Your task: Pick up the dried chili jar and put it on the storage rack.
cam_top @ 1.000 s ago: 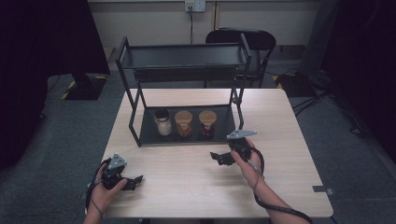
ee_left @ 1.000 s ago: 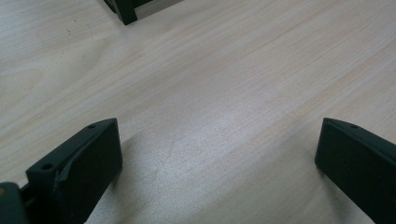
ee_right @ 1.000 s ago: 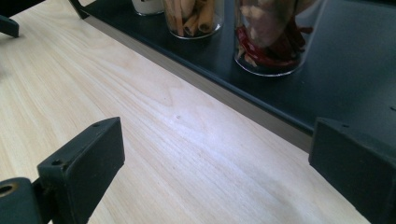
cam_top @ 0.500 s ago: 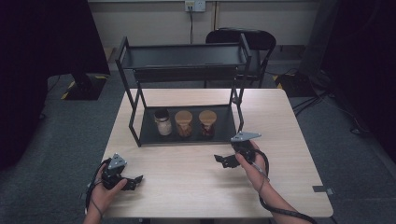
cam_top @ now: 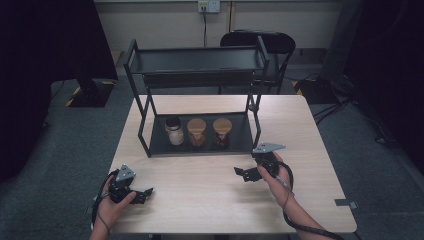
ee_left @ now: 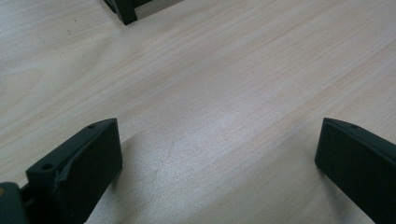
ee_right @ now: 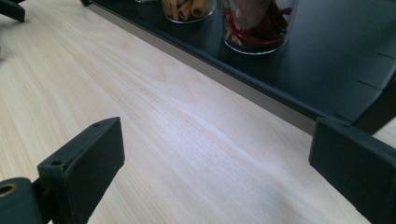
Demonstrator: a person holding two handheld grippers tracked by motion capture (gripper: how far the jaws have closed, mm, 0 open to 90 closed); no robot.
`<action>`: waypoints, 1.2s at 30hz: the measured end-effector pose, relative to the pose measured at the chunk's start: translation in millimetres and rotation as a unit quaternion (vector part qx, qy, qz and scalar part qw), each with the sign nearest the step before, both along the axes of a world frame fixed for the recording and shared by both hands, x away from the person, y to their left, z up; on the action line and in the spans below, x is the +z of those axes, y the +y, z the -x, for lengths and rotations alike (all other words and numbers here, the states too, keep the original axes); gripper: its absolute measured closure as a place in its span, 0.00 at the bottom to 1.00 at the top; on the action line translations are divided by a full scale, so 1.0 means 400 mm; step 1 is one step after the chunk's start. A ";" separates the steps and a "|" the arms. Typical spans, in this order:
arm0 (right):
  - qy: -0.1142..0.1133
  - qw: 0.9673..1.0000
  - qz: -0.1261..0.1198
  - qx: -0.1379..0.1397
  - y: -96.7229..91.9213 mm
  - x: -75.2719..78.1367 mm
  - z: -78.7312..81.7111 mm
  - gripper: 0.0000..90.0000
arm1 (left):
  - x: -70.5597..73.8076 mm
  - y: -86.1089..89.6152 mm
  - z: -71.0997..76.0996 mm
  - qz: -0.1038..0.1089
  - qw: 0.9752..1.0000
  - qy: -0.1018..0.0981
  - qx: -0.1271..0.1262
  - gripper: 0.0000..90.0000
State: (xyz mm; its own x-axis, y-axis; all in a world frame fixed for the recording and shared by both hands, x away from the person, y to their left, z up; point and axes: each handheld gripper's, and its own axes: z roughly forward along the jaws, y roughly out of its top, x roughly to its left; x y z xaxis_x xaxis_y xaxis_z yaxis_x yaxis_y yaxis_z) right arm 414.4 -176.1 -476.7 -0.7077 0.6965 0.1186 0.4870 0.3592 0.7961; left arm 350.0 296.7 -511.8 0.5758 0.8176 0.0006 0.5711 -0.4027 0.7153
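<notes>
A pale wooden table (cam_top: 210, 190) fills the middle of the high view. On its far half stands a black metal two-tier rack (cam_top: 197, 80), its lower tray carrying three glass jars in a row. At the left of the row is a jar with a dark lid and whitish contents (cam_top: 173, 131), in the middle a jar with a wooden lid and brown sticks (cam_top: 196, 132), and at the right a jar with a wooden lid and red dried pieces (cam_top: 222, 131).

The left tool (cam_top: 142, 195) sits at the lower left of the frame, held low over the table near its front edge, well apart from the rack. In the left gripper view its jaws stand wide apart over bare wood, with nothing between them.

The right tool (cam_top: 241, 173) is at the lower centre-right, near the rack's front edge. In the right gripper view its jaws are likewise spread wide and empty, with the red-filled jar and the stick-filled jar at the top of the frame.

A dark chair (cam_top: 265, 42) stands behind the table.
</notes>
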 end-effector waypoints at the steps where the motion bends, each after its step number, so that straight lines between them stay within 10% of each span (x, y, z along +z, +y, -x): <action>1: 0.000 1.000 0.000 -0.001 -0.004 -0.001 0.002 0.03 | 0.000 0.000 0.000 0.000 1.000 0.000 0.000 0.00; 36: 0.003 1.000 0.006 -0.013 -0.138 -0.031 0.075 0.03 | 0.000 0.000 0.000 0.000 1.000 0.000 0.000 0.00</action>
State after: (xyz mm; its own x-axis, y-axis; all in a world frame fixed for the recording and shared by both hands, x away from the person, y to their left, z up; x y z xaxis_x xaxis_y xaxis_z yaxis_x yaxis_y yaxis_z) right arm 384.5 -231.3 -488.9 -0.6883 0.7164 0.1142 0.5008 0.3554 0.7892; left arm 350.1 296.7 -511.8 0.5759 0.8175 0.0008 0.5709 -0.4028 0.7154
